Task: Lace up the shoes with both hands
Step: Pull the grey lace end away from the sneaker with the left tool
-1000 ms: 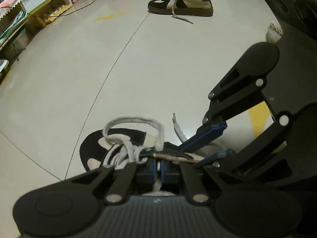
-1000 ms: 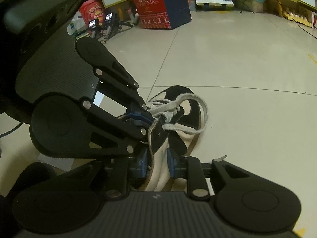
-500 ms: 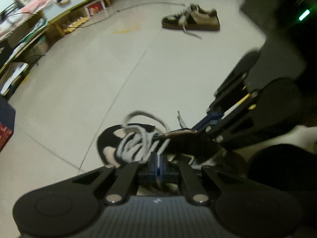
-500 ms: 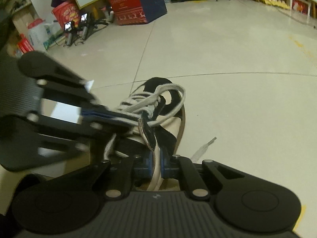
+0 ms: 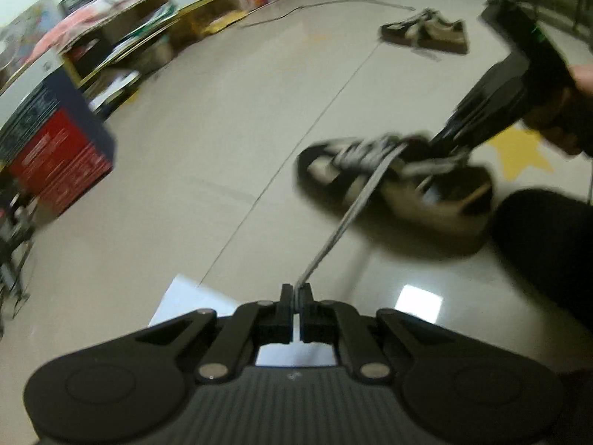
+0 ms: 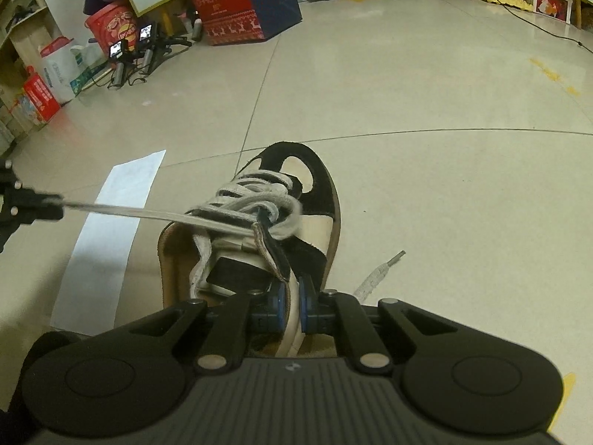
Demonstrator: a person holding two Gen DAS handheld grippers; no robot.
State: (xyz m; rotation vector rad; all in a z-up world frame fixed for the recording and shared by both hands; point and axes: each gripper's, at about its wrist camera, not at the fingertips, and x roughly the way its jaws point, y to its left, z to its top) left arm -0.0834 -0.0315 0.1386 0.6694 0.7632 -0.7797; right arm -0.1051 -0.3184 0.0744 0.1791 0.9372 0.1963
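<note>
A black and cream shoe [image 6: 296, 222] is seen lying on the pale tiled floor [image 6: 444, 111], with its toe pointed away from the right wrist camera and its heel opening nearest that camera. The left claw [image 5: 295, 294] is closed together on a grey-white lace [image 5: 344, 218], which is stretched taut in a straight line from the claw tips up to the eyelet area of the shoe [image 5: 393, 181]. In the right wrist view the same lace [image 6: 148, 213] is shown running from the crossed lacing over the tongue out to the left claw [image 6: 55, 205] at the left edge of the frame, well apart from the shoe. The right claw [image 6: 291, 306] is clamped on the cream edge of the shoe's upper beside the tongue, the blue pads [image 6: 278, 306] being pressed against the material from both sides. The other lace end [image 6: 380, 270], with its plastic tip, is left lying loose on the floor just to the right of the shoe. A white sheet of paper [image 6: 111, 237] is laid flat on the floor beside the shoe's left side. A second shoe [image 5: 426, 31] is seen farther off on the floor in the left wrist view, much blurred. A red and blue Christmas box [image 6: 241, 3] is stood near the shelves at the back of the room.
</note>
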